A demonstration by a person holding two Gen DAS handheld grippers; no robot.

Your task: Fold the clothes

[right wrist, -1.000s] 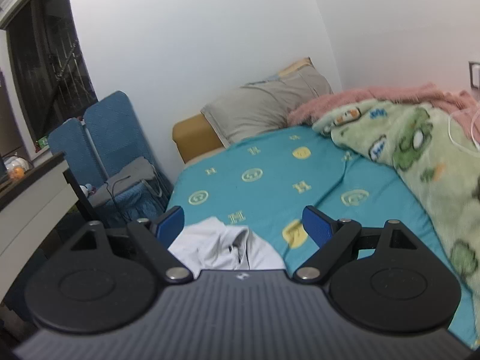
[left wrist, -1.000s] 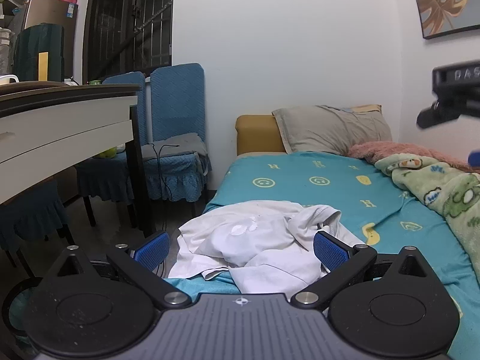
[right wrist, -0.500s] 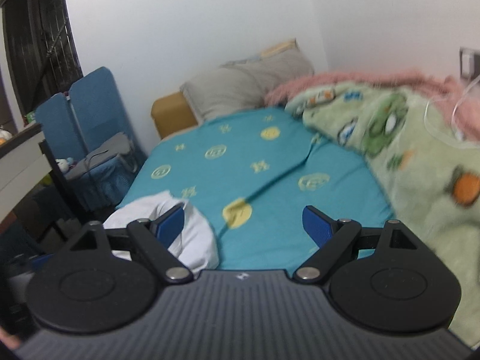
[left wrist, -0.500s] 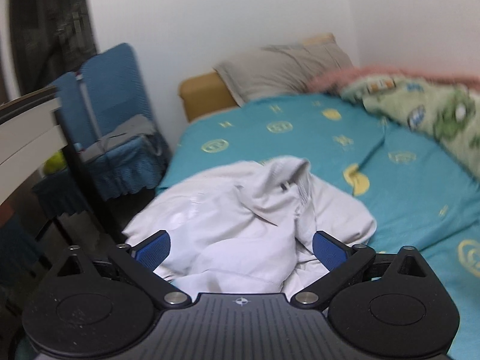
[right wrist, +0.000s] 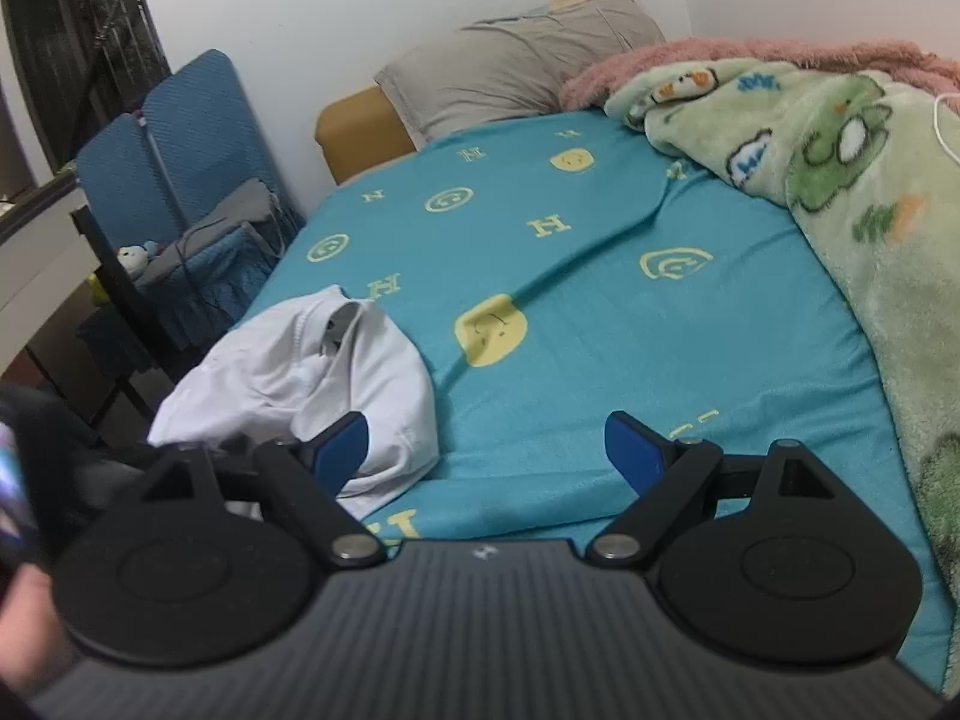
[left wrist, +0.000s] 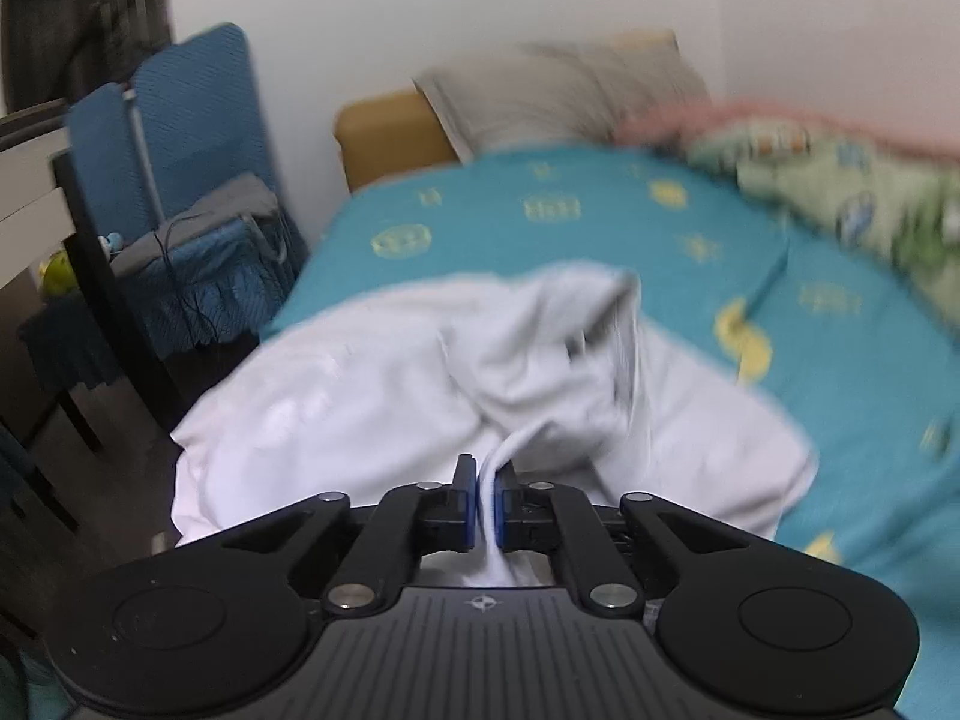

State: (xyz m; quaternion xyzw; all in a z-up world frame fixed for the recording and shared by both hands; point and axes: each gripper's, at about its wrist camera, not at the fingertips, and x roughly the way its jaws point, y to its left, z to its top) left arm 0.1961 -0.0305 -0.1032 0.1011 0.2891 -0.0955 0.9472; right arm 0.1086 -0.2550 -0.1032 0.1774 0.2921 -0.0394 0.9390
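A crumpled white shirt (left wrist: 420, 378) lies at the near left edge of the teal bed sheet (left wrist: 600, 222). My left gripper (left wrist: 486, 510) is shut on a fold of the white shirt at its near edge. In the right wrist view the white shirt (right wrist: 312, 372) lies bunched at the left. My right gripper (right wrist: 486, 450) is open and empty, held over the teal sheet (right wrist: 600, 300) just right of the shirt, its left finger (right wrist: 342, 450) above the shirt's edge.
A green cartoon blanket (right wrist: 840, 180) and pink blanket (right wrist: 750, 54) cover the bed's right side. A grey pillow (right wrist: 516, 72) lies at the head. Blue chairs (right wrist: 186, 138) and a desk (left wrist: 36, 204) stand left of the bed.
My left gripper moved down to the shirt and shut on a fold of it. My right gripper swung right and lowered over the sheet, staying open.
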